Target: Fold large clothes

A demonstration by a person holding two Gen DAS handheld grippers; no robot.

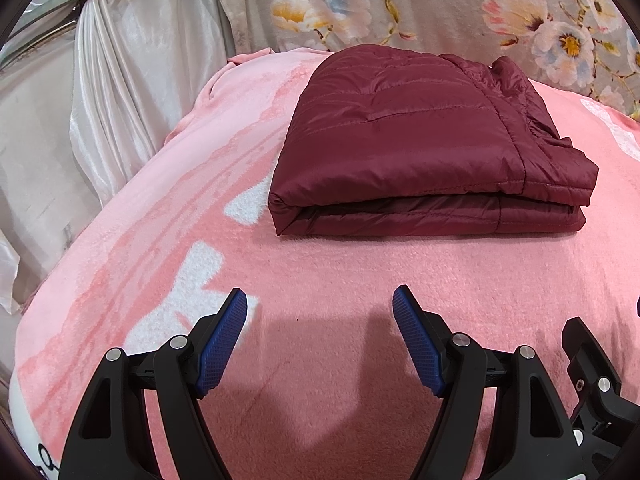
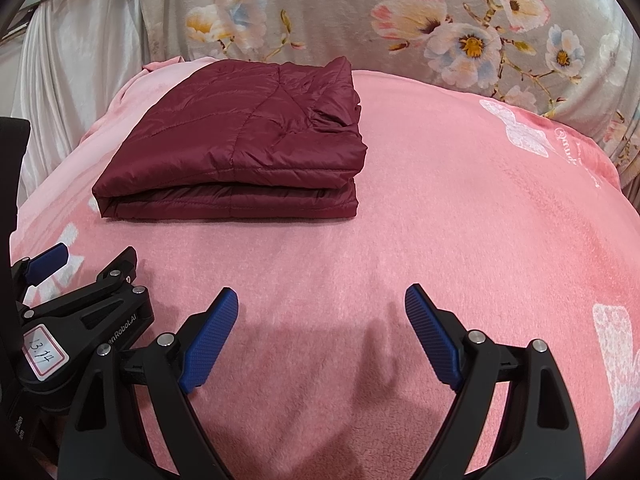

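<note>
A dark red quilted jacket (image 1: 420,148) lies folded in a thick rectangle on the pink blanket (image 1: 340,280). It also shows in the right wrist view (image 2: 240,152), ahead and to the left. My left gripper (image 1: 320,300) is open and empty, hovering over the blanket short of the jacket's near edge. My right gripper (image 2: 322,300) is open and empty too, over bare blanket to the right of the jacket. The left gripper's body (image 2: 80,312) shows at the lower left of the right wrist view.
A floral grey cloth (image 2: 400,20) hangs behind the bed. A white satin curtain (image 1: 132,80) hangs at the far left. The blanket (image 2: 480,220) drops away at the left and right edges.
</note>
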